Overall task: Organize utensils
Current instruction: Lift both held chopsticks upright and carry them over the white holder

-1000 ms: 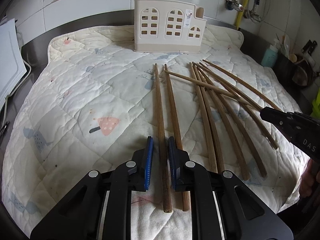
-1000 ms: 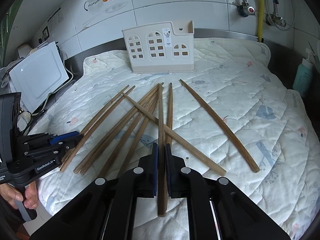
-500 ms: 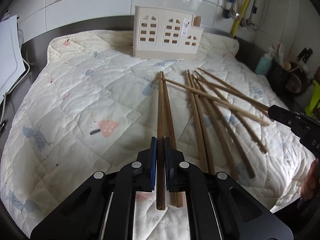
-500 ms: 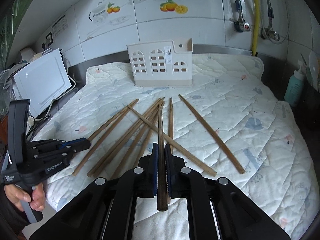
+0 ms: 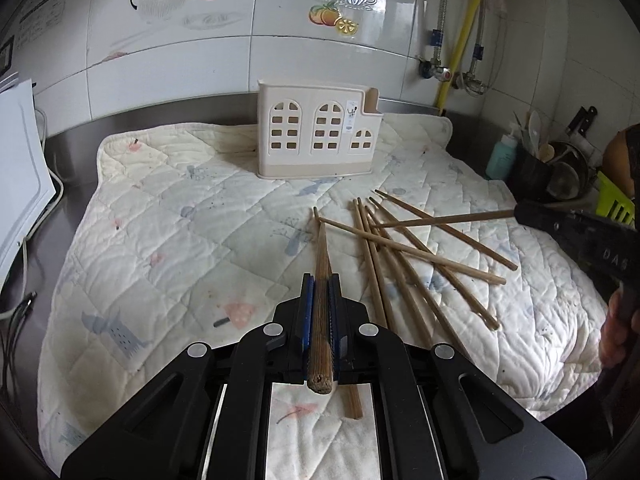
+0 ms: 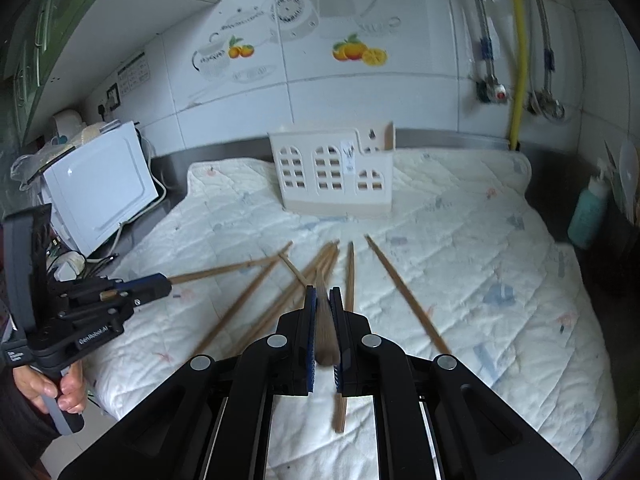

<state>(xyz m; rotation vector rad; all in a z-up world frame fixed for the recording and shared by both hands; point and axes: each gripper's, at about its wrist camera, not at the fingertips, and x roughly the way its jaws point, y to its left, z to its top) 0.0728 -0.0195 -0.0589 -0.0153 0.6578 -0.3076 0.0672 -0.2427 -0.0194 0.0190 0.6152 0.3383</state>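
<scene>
Left wrist view, item one: left gripper (image 5: 320,312), jaws clenched on one dark wooden chopstick (image 5: 320,280), its tip angled down toward the quilted mat (image 5: 160,220). A second dark chopstick (image 5: 351,400) lies on the mat just under and beside the held one.

Item two: cream utensil holder (image 5: 316,136), upright at the far edge of the mat, well apart from both grippers. It serves as the landmark below.

Item three: loose pile of chopsticks (image 5: 408,256) on the mat, in front of the holder and to its right, several crossing one another.

Right wrist view, item four: right gripper (image 6: 324,320), jaws clenched on one chopstick (image 6: 326,320), blurred in this frame. In the left wrist view its stick (image 5: 448,220) juts out over the pile, pointing roughly toward the holder.

Risks, as judged:
- Each stick is pinched near its thick end, so the long free length may swing or pivot in the jaws on the way to the holder.
- A tip may catch the holder's rim or a window cutout and tip the light holder over.
- The two sticks may cross or knock together if both approach the holder at once.
- A low pass over the pile may scatter it.
</scene>
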